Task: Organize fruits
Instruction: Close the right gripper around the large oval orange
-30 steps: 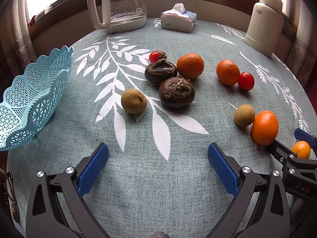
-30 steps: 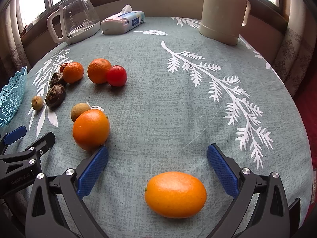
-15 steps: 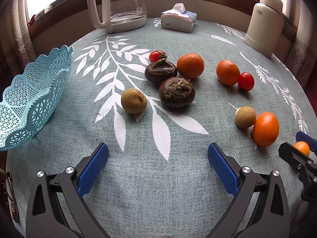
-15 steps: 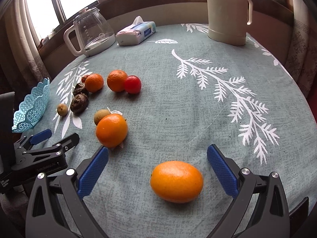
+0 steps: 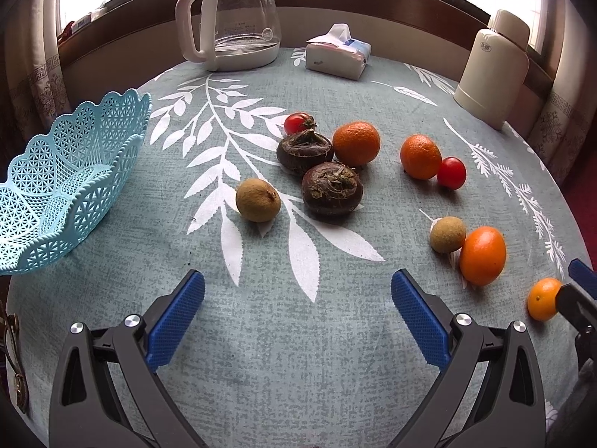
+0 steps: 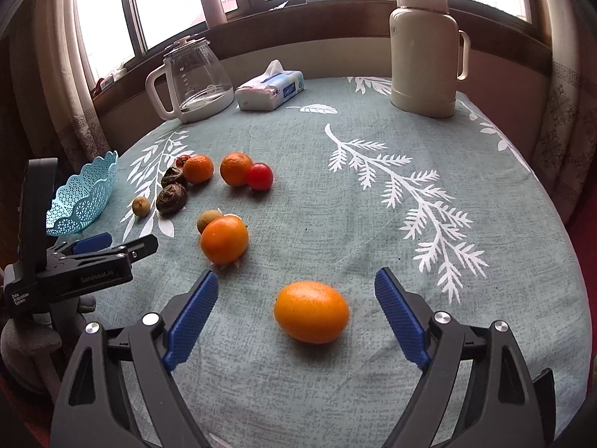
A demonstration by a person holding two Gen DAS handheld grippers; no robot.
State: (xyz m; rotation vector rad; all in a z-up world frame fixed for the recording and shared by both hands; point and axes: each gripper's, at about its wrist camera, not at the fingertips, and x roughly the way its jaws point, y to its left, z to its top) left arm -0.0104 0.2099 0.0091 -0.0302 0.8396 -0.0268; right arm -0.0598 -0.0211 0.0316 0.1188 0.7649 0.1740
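Kumquat on tablecloth between wide-spread jaws of right gripper.

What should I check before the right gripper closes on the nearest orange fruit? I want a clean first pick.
1. Right gripper open: ok.
2. Oval orange fruit between the jaws: not ok, it lies just ahead of them.
3. Nothing touching that fruit: ok.
4. Left gripper open and holding nothing: ok.
5. Blue basket has room: ok, no fruit visible inside.
6. Fruit firm enough to squeeze: cannot tell.
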